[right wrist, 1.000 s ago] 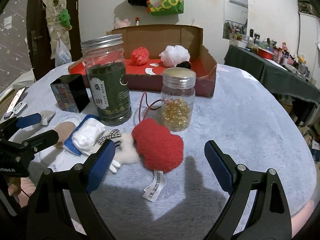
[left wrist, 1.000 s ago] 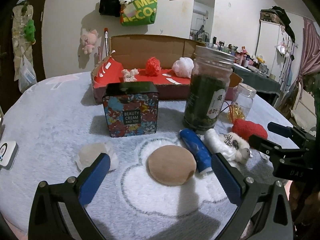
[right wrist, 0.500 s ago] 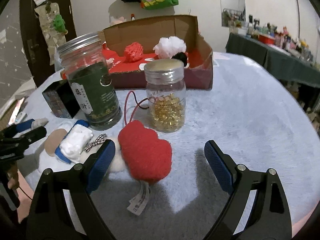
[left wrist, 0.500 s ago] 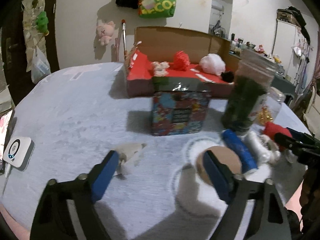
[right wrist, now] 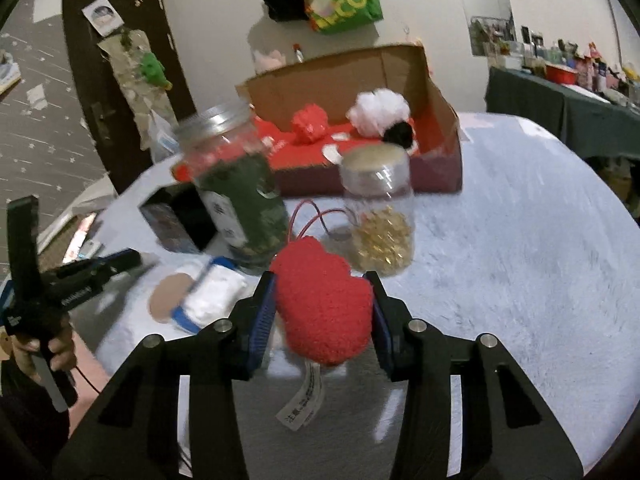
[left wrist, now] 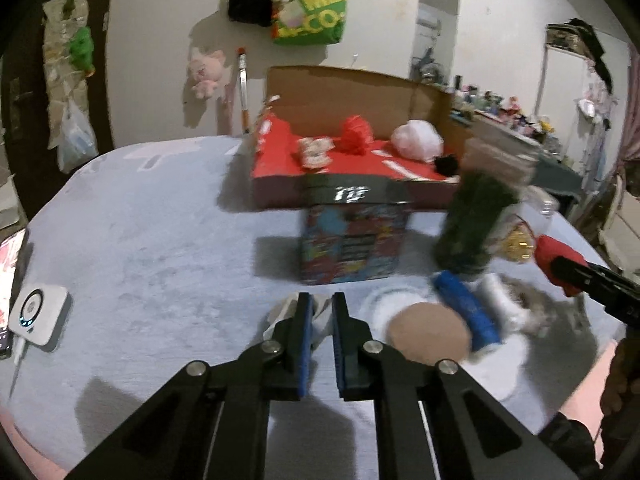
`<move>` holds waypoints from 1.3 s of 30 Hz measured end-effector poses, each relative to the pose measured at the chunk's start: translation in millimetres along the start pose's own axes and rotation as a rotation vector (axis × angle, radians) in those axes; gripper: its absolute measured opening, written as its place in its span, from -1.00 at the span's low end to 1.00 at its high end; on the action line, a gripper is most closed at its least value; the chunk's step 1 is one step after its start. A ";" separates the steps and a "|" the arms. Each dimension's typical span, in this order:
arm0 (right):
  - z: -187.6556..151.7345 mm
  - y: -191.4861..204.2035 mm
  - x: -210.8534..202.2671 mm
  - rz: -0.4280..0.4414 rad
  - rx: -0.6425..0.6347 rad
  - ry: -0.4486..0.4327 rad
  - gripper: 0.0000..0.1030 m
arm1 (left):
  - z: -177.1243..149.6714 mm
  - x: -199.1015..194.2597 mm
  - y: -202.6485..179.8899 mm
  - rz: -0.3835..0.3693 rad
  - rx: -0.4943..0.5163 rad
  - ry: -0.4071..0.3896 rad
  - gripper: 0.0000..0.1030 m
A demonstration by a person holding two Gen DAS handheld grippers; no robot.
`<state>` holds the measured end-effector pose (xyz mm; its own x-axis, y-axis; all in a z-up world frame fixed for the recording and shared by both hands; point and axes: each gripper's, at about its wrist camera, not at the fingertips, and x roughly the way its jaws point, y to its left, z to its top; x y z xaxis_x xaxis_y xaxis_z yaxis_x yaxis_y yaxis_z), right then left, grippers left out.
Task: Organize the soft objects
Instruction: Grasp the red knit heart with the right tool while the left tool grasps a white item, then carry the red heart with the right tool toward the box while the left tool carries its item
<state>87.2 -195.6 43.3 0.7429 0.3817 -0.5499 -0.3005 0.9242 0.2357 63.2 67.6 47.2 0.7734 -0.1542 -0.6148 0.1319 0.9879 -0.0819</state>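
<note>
My left gripper (left wrist: 322,300) is shut on a pale, thin soft pad (left wrist: 280,314) on the grey fleece table cover, in front of the patterned tin. In the right wrist view a red plush heart (right wrist: 324,304) with a white tag sits between the pads of my right gripper (right wrist: 320,280). Its jaws are closing and press on both sides of the heart. An open cardboard box (right wrist: 440,120) with a red lining at the back holds a red pom-pom (right wrist: 310,124), a white puff (right wrist: 378,108) and a black ball (right wrist: 398,134).
A patterned tin (left wrist: 352,240), a tall green-filled jar (right wrist: 240,200) and a small jar of gold beads (right wrist: 380,216) stand mid-table. A tan round pad (left wrist: 428,334), a blue-and-white roll (left wrist: 466,312) and a fluffy white toy (left wrist: 536,312) lie in front. A white device (left wrist: 38,314) sits far left.
My left gripper swung left from the tan pad to the pale pad and shut on it. My right gripper closed in on the red heart, which now sits between its pads.
</note>
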 end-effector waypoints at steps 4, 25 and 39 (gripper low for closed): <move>4.6 12.7 -7.1 0.022 -0.022 -0.023 -0.19 | 0.8 -5.5 -19.9 -0.076 0.027 -0.024 -0.81; -1.6 26.7 5.8 0.072 -0.028 0.006 -0.19 | 10.9 -3.2 -65.3 -0.231 0.070 -0.043 -0.82; -3.7 12.6 0.9 0.067 0.000 0.001 -0.19 | 9.4 -10.8 -43.4 -0.190 0.045 -0.056 -0.83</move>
<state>81.8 -183.6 42.8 0.7204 0.4426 -0.5340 -0.3491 0.8967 0.2722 55.0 26.2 64.8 0.7649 -0.3397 -0.5474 0.3054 0.9393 -0.1562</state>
